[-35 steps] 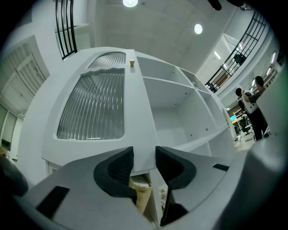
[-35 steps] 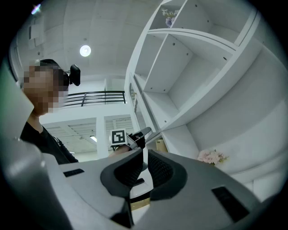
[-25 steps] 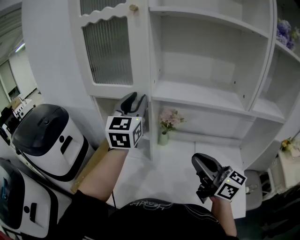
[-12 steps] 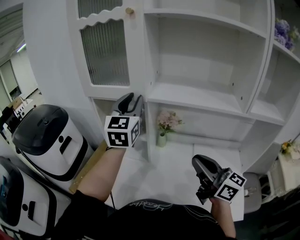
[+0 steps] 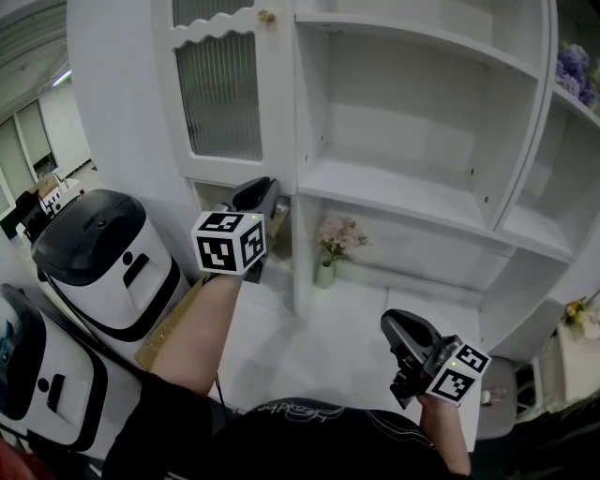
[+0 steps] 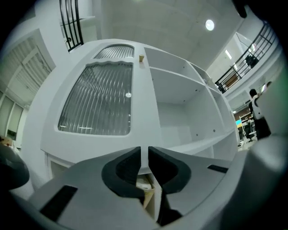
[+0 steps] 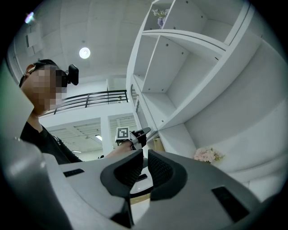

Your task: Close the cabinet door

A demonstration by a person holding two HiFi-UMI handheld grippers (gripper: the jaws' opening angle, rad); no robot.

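The left gripper [image 5: 261, 192] is hovering at the lower right corner of the cabinet door [image 5: 220, 94]. Its jaws are drawn to a thin slit (they have just been closing) and are pinching nothing; only the door's white lower rail [image 6: 81, 143] is showing through the gap.

The door is standing upright, long axis vertical, rising above and slightly left of the claw. Its small knob [image 5: 266, 16] is sitting high on the free edge beside the open shelves [image 5: 403, 187]. It is looking shut or very nearly so — I cannot tell whether a last sliver is left. Any finishing push is likely going forward into that bottom rail, and the left hand is plainly the nearer.

The right gripper [image 5: 398, 328] is hanging low and well apart, jaws resting together, empty.

The head view is hiding the left jaws behind the marker cube [image 5: 228, 242]. The left gripper view is showing the slit, and the right gripper view is catching that claw side-on — tip just beside the shelves' front edge.
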